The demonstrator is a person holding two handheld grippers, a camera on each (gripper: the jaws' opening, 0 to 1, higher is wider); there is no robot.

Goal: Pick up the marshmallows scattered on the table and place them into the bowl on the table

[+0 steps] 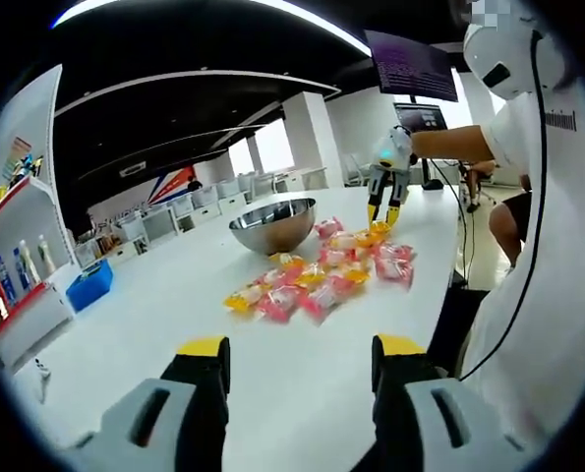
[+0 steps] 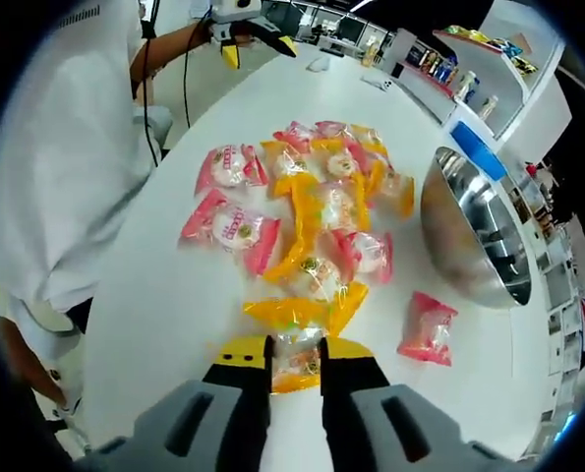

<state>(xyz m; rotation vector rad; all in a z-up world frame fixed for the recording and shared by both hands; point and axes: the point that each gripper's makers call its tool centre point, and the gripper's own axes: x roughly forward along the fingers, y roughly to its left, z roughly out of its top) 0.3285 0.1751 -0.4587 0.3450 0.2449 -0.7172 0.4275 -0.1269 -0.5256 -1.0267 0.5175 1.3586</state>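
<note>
Marshmallow packets (image 1: 317, 280) in pink, orange and yellow wrap lie in a heap on the white table (image 1: 154, 324), just in front of a steel bowl (image 1: 272, 224). My left gripper (image 1: 302, 346) hangs open over bare table, short of the heap. My right gripper (image 1: 383, 213) reaches down at the heap's far end. In the right gripper view, my right gripper (image 2: 294, 352) is shut on an orange-yellow marshmallow packet (image 2: 298, 366) at the near edge of the heap (image 2: 312, 206). The bowl (image 2: 474, 236) is to the right. One pink packet (image 2: 428, 329) lies apart beside it. The left gripper (image 2: 253, 28) shows at top.
A person in a white shirt (image 2: 66, 167) stands along the table's edge (image 2: 164, 138). A blue box (image 1: 88, 285) and shelves with bottles (image 1: 22, 265) stand to the left. More tables and a monitor (image 1: 420, 116) are behind.
</note>
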